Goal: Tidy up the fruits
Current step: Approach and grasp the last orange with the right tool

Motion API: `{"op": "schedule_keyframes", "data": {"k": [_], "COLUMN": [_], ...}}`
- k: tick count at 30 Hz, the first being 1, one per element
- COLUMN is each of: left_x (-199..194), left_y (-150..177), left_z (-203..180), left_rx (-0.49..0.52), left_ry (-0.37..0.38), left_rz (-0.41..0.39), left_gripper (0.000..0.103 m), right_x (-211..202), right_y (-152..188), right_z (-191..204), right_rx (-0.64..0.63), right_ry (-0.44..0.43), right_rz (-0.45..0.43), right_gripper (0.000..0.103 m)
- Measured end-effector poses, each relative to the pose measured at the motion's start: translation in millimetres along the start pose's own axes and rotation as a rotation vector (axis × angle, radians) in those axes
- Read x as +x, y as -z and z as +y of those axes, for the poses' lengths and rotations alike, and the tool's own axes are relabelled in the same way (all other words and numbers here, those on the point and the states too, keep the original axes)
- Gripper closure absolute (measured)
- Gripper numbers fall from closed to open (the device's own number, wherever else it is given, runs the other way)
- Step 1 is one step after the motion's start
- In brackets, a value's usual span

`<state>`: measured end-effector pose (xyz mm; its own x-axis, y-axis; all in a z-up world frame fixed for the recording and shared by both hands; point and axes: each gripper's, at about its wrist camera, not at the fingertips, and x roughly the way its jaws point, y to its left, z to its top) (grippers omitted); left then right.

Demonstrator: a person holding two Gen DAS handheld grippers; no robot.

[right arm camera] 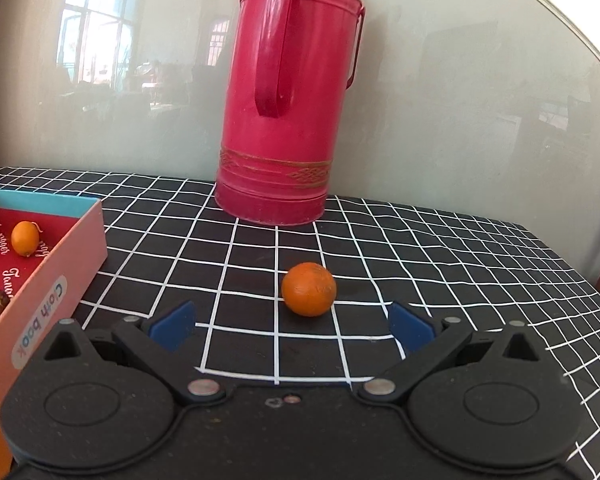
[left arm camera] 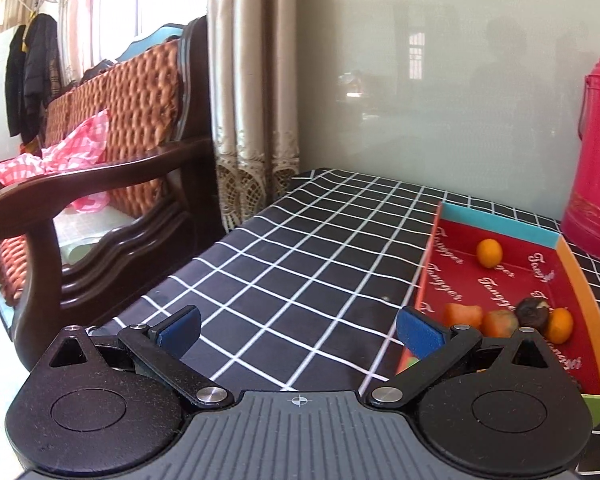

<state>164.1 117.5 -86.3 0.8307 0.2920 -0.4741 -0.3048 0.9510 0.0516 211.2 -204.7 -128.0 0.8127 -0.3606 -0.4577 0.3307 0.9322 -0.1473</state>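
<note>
Our right gripper [right arm camera: 292, 326] holds its jaws apart, an orange [right arm camera: 309, 289] just ahead between them; our left gripper [left arm camera: 298, 330] jaws gape beside the box [left arm camera: 588, 292].

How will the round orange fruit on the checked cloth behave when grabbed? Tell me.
The round orange fruit will probably roll if nudged, being near-spherical on flat black checked cloth. Its dull, pitted skin likely grips well. The right gripper jaws stand open wide enough.
</note>
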Motion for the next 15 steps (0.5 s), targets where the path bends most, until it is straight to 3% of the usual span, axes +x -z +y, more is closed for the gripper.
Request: {"op": "schedule_keyframes", "data": {"k": [9, 11, 13, 15], "left_x": [7, 7, 8, 9], "left_y": [-1, 0, 0, 0], "left_z": [25, 25, 24, 22], "left_rx": [-0.074, -0.080, -0.078, -0.073], "left_ry": [-0.036, -0.036, -0.037, -0.035], "left_rz": [0.016, 0.015, 0.016, 0.021], "left_gripper": [0.000, 0.000, 0.000, 0.000], "right_x": [31, 41, 51, 60], "right_y": [-11, -13, -14, -14], "right_z": [-9, -15, -24, -33], "right_rx": [0.045, 0.070, 0.115, 0.167], "right_ry": [-0.032, -0.059, -0.096, -0.120], "right_rz": [0.042, 0.066, 0.096, 0.127], "right_gripper": [0.011, 0.016, 0.028, 0.031]}}
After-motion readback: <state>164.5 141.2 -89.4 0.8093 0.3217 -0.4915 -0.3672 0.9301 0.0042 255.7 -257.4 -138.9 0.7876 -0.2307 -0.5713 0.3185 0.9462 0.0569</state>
